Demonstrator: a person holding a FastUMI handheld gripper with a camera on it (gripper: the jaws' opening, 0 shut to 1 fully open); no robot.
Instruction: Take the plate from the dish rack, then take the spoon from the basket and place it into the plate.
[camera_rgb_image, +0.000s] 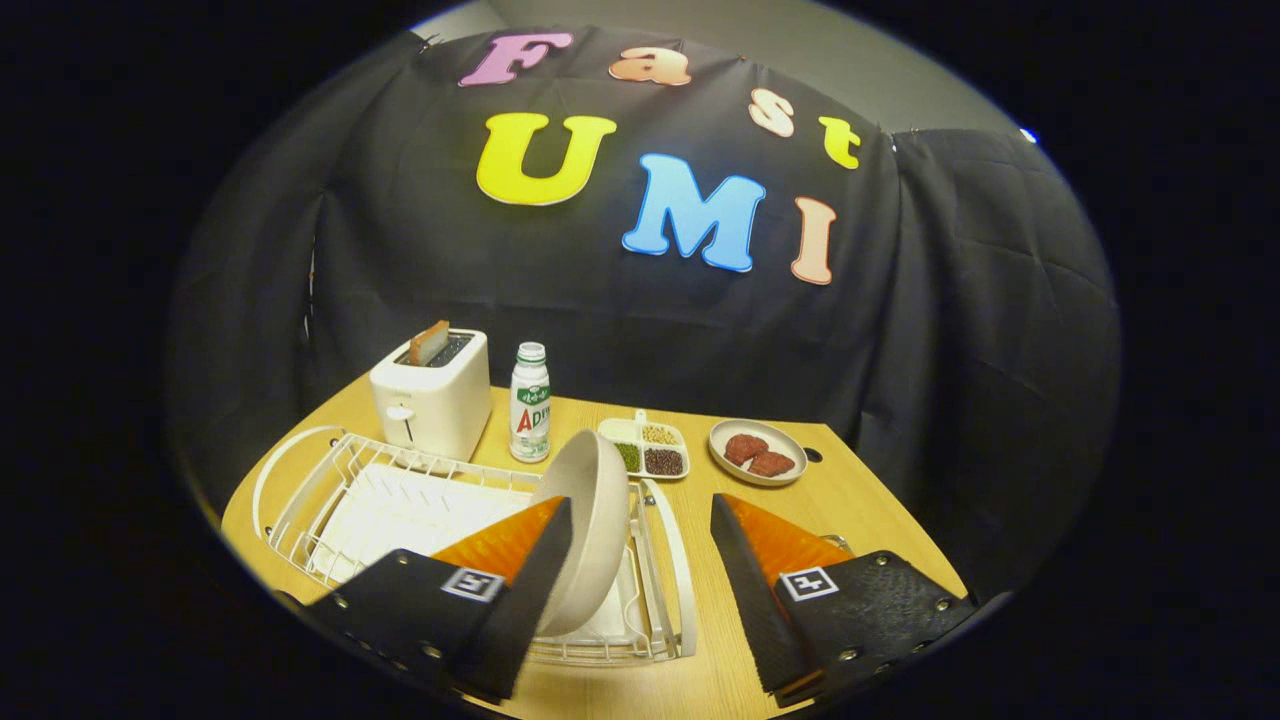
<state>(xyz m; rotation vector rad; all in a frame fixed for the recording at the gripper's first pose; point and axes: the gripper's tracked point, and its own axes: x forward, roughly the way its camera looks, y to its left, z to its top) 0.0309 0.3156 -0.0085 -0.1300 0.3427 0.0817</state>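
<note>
Plate (590, 530) upright in dish rack (330, 500) | tongs (640, 570) wide apart over rack, left finger touching plate, nothing clamped

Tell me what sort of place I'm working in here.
Likely a mock kitchen counter staged in a cloth-walled booth: a white wire dish rack holding an upright pale round plate, and a white toaster, on a wooden table. The open gripper straddles the plate.

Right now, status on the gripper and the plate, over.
Gripper open, fingers astride the plate. Plate upright on edge in the dish rack, left finger beside it, not clamped. Nothing in the way.
</note>
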